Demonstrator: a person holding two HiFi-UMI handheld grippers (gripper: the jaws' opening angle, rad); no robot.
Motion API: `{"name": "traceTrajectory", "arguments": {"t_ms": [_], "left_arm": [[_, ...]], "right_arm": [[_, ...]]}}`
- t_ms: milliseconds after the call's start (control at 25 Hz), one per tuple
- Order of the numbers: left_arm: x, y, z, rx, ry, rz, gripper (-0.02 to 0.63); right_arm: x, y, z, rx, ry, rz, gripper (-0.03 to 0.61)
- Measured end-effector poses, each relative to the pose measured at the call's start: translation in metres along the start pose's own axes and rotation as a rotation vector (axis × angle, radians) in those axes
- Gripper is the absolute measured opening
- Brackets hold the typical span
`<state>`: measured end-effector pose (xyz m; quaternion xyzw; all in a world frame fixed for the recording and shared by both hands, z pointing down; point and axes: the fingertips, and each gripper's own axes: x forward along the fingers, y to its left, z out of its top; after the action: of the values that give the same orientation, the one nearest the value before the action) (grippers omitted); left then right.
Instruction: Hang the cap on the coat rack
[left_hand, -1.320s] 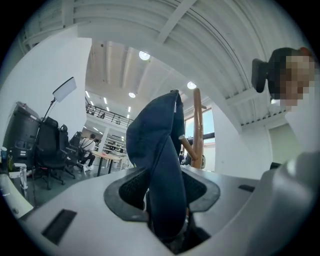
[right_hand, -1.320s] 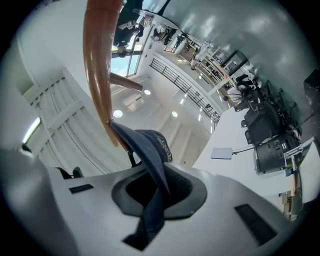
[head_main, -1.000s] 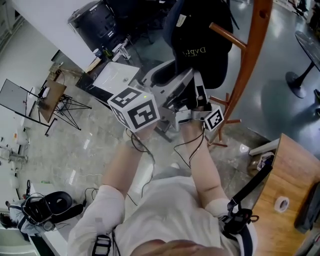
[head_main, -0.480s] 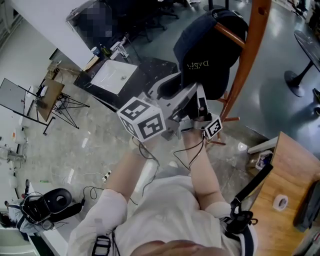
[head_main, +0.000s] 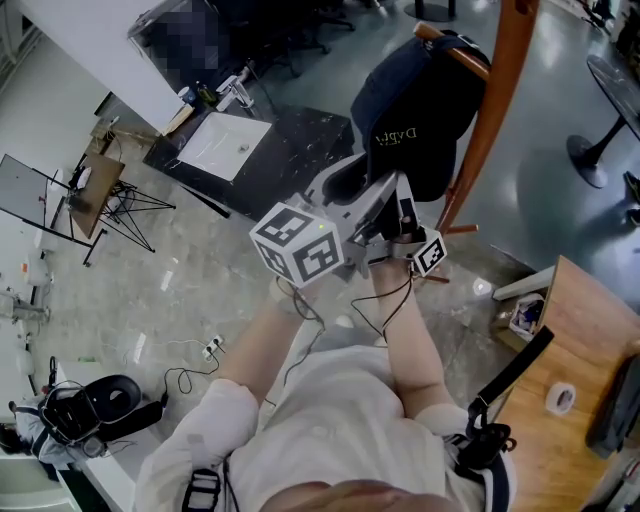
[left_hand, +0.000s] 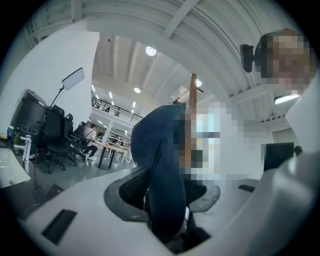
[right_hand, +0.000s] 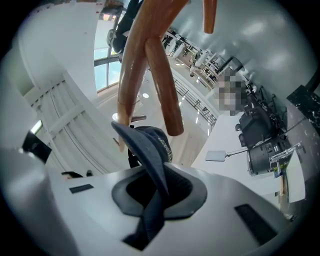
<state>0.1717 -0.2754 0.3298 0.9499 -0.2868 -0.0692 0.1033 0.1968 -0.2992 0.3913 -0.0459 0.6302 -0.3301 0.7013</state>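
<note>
A dark navy cap (head_main: 420, 110) with pale lettering hangs against the wooden coat rack pole (head_main: 502, 90), high in the head view. An upper peg (head_main: 455, 50) slants across the cap's crown. My left gripper (head_main: 345, 185) is shut on the cap's lower edge; in the left gripper view the blue fabric (left_hand: 162, 170) is pinched between the pads of that gripper (left_hand: 167, 202). Beside it my right gripper (head_main: 400, 205) holds the cap too. In the right gripper view the brim (right_hand: 150, 160) runs down into the shut right gripper (right_hand: 156, 195), with the pegs (right_hand: 162, 85) just above.
A lower rack peg (head_main: 462, 229) sticks out near my right gripper. A wooden table (head_main: 585, 340) with a tape roll (head_main: 563, 399) is at lower right. A black table with a white sheet (head_main: 222, 145) and a folding stand (head_main: 125, 210) are at left.
Both grippers have carried the cap up and closer to the rack. The upper peg, earlier beside the cap, now lies across its crown.
</note>
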Motion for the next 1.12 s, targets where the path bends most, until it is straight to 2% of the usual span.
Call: {"name": "traceTrajectory", "arguments": {"t_ms": [240,480,760,920,1120], "left_arm": [[0.0,0.006,-0.017,-0.024,0.01,0.02,0.173],[-0.001,0.009,-0.022,-0.062,-0.011,0.005,0.172],[-0.007,0.002,-0.026,-0.127,-0.063,-0.054,0.173],[-0.01,-0.002,-0.024,-0.135,-0.086,-0.091,0.176],[-0.021,-0.016,-0.029,-0.174,-0.102,-0.144,0.19]], "right_arm": [[-0.014,-0.009,0.005,-0.018,0.012,-0.022,0.041],[-0.015,-0.009,0.007,-0.038,0.029,-0.004,0.041],[-0.024,-0.001,0.006,-0.063,0.058,0.029,0.043],[-0.029,0.002,0.002,-0.071,0.086,0.038,0.044],[-0.046,0.005,-0.001,-0.068,0.093,0.036,0.081]]}}
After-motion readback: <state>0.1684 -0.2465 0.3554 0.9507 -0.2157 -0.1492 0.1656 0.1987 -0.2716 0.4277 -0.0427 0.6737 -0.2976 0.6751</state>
